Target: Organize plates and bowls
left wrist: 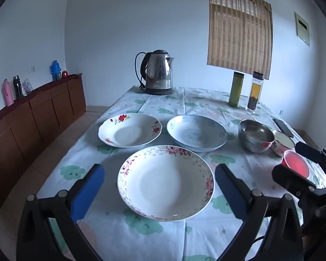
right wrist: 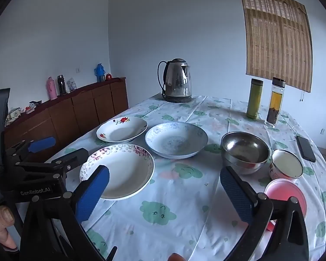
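Plates and bowls all lie singly on the counter point(left wrist: 154, 104), none stacked, so the sorting looks not yet begun. From the left: a red-flowered plate point(left wrist: 130, 129) at the far left, a pink-rimmed plate point(left wrist: 165, 182) nearest the left gripper point(left wrist: 159, 192), then a blue-patterned plate point(left wrist: 196, 133) just beside the first. Further right stand a steel bowl point(left wrist: 255, 138), a small enamel bowl point(right wrist: 286, 163) touching or nearly touching it, and a pink plastic bowl point(right wrist: 285, 193) closest to the right gripper point(right wrist: 164, 193).

Both grippers hover above the counter with their blue fingers point(left wrist: 87, 192) spread wide and nothing between them. Everything is left to do: probably nesting the three plates and the three bowls.

The counter wears a pale cloth printed with green clouds. At its far end sit a steel kettle point(left wrist: 158, 72), a green flask point(left wrist: 235, 89) and a clear tea bottle point(left wrist: 255, 91); a phone point(right wrist: 306, 145) lies at the right edge. A wooden sideboard point(left wrist: 39, 113) with flasks lines the left wall, and a bamboo blind point(left wrist: 239, 28) hangs on the right.
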{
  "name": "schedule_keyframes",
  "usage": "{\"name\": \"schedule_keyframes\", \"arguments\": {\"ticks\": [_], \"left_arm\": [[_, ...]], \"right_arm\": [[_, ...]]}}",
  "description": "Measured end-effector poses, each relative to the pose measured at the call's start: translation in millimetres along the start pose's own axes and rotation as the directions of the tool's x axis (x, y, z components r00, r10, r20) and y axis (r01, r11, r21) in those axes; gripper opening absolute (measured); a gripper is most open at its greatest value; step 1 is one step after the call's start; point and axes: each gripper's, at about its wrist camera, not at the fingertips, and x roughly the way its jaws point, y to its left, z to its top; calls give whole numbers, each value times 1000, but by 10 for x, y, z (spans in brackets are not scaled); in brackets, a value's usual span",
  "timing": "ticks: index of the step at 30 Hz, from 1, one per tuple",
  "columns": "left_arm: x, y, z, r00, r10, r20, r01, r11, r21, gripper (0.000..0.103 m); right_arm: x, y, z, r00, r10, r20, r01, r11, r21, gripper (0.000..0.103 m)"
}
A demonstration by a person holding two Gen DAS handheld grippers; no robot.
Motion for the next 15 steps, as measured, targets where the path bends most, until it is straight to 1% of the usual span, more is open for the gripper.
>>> {"name": "schedule_keyframes", "arguments": {"ticks": [2, 4, 7, 9, 10, 14, 15], "left_arm": [[22, -56, -9, 1000, 7, -11, -6, 1000, 15, 103], [109, -37, -13, 999, -16, -35, 16, 1000, -7, 103], [49, -25, -33, 1000, -26, 0, 26, 1000, -3, 103], [82, -3, -52, 1000, -25, 0, 25, 1000, -7, 103], [87, 1, -53, 1000, -25, 0, 25, 1000, -7, 103], [110, 14, -60, 1000, -17, 0, 17, 1000, -12, 103], [105, 23, -59, 1000, -19, 0, 19, 1000, -15, 103]], "right_arm": [[-15, -17, -6, 1000, 5, 7, -5, 1000, 5, 103], [-25, -24, -12, 1000, 7, 3, -7, 1000, -8, 103], [28, 51, -31, 1000, -2, -5, 2, 1000, -29, 103], [32, 67, -30, 1000, -4, -7, 4, 999, -36, 103], [7, 8, -39, 1000, 11, -3, -11, 1000, -19, 103], [42, 81, -25, 1000, 5, -3, -5, 1000, -22, 103], [22, 32, -36, 1000, 13, 0, -13, 1000, -15, 103]]}}
